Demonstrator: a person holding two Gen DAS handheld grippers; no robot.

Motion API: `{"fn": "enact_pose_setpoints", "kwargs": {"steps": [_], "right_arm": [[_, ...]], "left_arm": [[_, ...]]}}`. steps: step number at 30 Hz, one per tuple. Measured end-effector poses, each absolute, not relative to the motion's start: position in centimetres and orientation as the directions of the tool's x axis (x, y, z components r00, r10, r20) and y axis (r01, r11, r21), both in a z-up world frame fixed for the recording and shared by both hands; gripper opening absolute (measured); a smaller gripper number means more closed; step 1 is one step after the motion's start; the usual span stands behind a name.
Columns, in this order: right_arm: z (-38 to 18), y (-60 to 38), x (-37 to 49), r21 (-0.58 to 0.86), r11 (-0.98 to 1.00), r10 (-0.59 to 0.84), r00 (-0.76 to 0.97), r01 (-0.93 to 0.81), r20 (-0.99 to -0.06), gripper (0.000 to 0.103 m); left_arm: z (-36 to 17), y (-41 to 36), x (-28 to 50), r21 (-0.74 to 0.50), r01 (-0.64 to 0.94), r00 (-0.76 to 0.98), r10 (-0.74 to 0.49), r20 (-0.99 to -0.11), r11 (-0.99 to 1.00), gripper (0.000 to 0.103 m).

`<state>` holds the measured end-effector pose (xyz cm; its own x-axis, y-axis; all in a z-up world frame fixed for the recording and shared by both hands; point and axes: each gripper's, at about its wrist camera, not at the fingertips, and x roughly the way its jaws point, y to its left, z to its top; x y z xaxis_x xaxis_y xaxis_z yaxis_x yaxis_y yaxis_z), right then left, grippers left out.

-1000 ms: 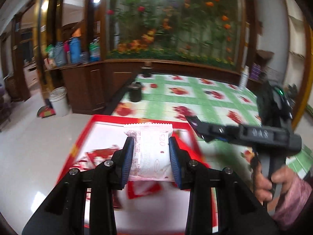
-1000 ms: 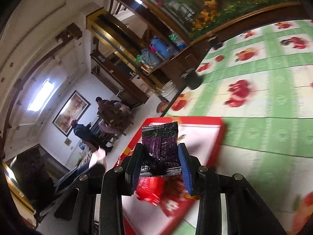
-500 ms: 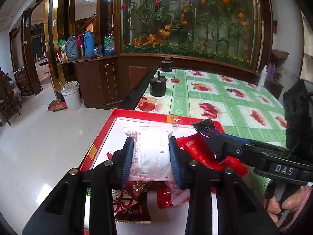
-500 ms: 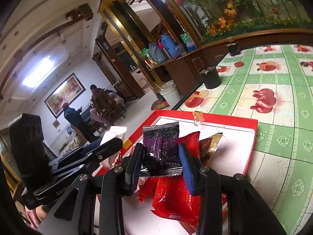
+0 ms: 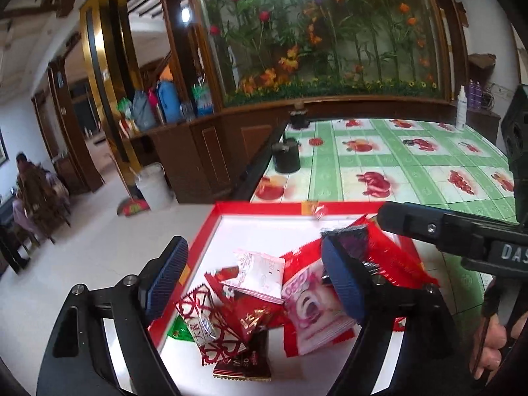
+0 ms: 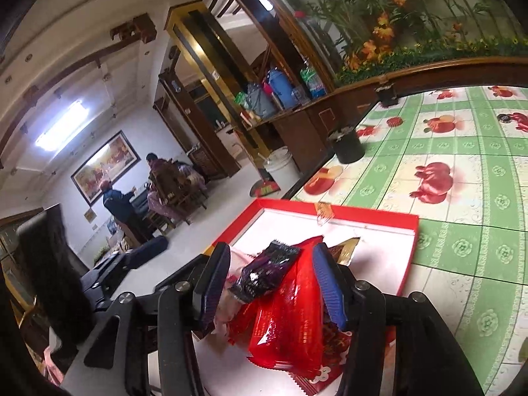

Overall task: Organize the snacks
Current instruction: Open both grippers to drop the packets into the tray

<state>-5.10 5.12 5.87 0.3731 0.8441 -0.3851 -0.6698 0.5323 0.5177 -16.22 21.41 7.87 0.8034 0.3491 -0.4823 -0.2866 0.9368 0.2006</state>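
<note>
1. Left wrist view: left gripper (image 5: 254, 279) jaws have just spread; white snack packet (image 5: 259, 275) lies free, centre frame, in the red tray (image 5: 204, 231).
2. Right wrist view: right gripper (image 6: 272, 285) jaws have just widened; purple snack packet (image 6: 264, 275) sits loose between them, lower centre, on the red packets (image 6: 290, 316).

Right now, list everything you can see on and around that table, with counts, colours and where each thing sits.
tray: one, red rim, white inside, table's near edge
snack packets: a pile, mostly red, in tray
white packet: one, on the pile
purple packet: one, dark, atop red packets
tablecloth: one, green and white, fruit print
black pot: one, table's left edge
white bucket: one, on floor
left hand-held gripper: jaws just opened, nothing gripped
right hand-held gripper: jaws just opened around purple packet
</note>
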Motion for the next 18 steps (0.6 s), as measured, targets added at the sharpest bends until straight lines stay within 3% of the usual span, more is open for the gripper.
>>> {"fn": "enact_pose_setpoints", "kwargs": {"steps": [18], "right_arm": [[6.9, -0.8, -3.7, 0.537, 0.595, 0.803, 0.48, -0.598, -0.354, 0.073]], "left_arm": [[9.6, 17.3, -15.3, 0.263, -0.294, 0.785, 0.389, -0.483, 0.919, 0.086]]}}
